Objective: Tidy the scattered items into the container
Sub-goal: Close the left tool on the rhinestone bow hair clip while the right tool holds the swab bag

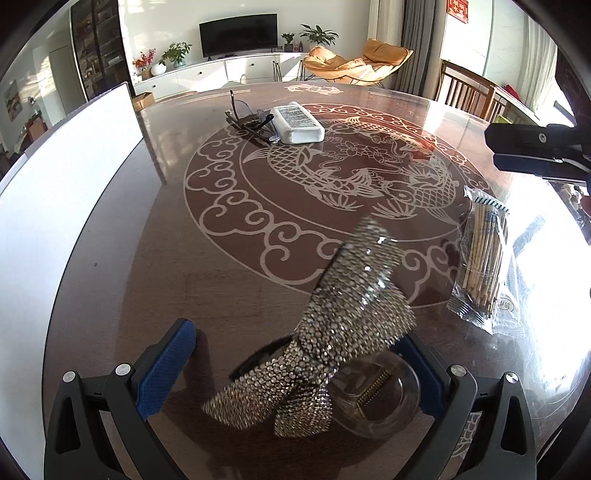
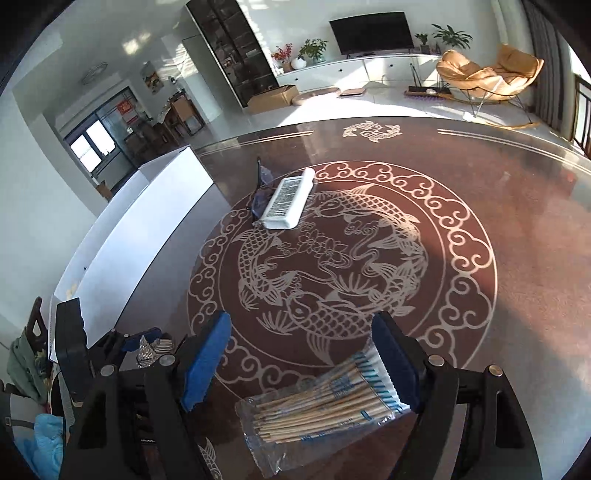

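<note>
Round dark-brown table (image 2: pixel 517 295) with a pale koi and cloud pattern under a glossy top, in a sunlit living room: television (image 2: pixel 371 32) at 12 o'clock in the right wrist view, orange lounge chairs (image 2: pixel 487 70) at 1 o'clock, potted plants on the white sideboard.

White container (image 2: pixel 147 229) at the table edge, at 9 to 10 o'clock in both views; inside mostly hidden, so cannot tell what already lies in it.

Still outside the container, four things at least:
- Rhinestone bow hair clip (image 1: pixel 332 332), between the wide-spread fingers of the left gripper (image 1: pixel 299 369); seems to lean against the right finger, but not clamped, as far as visible.
- Packet of wooden sticks (image 2: pixel 321 402), flat on the table between the wide-spread fingers of the right gripper (image 2: pixel 306 358), one end close to the right finger; not gripped yet.
- White remote-like block (image 1: pixel 299 123) at 12 o'clock in the left wrist view, well apart from both grippers.
- Sunglasses (image 1: pixel 251 120), touching the block on its left side.

Judging from this, task at an early stage: two pickups only being prepared, nothing seen carried, block and sunglasses untouched.
</note>
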`<action>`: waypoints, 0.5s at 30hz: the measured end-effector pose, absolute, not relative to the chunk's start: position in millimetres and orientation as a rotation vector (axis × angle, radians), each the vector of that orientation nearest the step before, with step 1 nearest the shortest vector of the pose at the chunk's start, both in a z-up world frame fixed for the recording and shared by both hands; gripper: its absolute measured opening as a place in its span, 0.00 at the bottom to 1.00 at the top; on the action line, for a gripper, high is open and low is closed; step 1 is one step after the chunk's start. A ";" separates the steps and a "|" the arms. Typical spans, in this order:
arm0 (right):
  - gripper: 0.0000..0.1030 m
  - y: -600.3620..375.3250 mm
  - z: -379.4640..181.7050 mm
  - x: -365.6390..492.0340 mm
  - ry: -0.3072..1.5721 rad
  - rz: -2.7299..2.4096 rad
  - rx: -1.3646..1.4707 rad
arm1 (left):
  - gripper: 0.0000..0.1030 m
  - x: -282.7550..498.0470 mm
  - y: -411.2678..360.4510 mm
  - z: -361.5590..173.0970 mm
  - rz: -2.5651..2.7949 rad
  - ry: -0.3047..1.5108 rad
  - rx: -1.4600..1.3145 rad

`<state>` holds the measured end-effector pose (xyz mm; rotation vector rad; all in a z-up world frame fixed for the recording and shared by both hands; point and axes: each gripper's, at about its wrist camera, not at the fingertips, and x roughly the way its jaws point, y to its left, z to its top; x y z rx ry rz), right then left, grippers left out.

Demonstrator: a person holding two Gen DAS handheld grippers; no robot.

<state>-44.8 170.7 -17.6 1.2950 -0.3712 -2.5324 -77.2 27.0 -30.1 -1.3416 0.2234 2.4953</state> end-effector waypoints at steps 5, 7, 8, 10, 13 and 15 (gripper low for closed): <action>0.77 202.8 -44.8 9.6 -0.500 -2.548 1.354 | 1.00 -64.0 17.3 -10.0 2.374 0.045 -1.254; 0.77 208.6 -53.1 28.1 -0.542 -2.553 1.358 | 1.00 -62.8 15.8 0.4 2.418 0.057 -1.179; 0.77 210.9 -57.4 34.9 -0.575 -2.547 1.360 | 1.00 -63.2 17.4 1.8 2.424 0.079 -1.151; 0.77 212.8 -61.8 43.3 -0.633 -2.542 1.352 | 1.00 -64.9 23.4 0.2 2.395 0.148 -1.129; 0.77 208.4 -61.6 39.7 -0.677 -2.534 1.345 | 1.00 -63.6 37.4 -3.2 2.382 0.306 -1.088; 0.77 201.3 -63.1 32.0 -0.743 -2.533 1.331 | 1.00 -61.8 46.1 -4.6 2.382 0.391 -1.055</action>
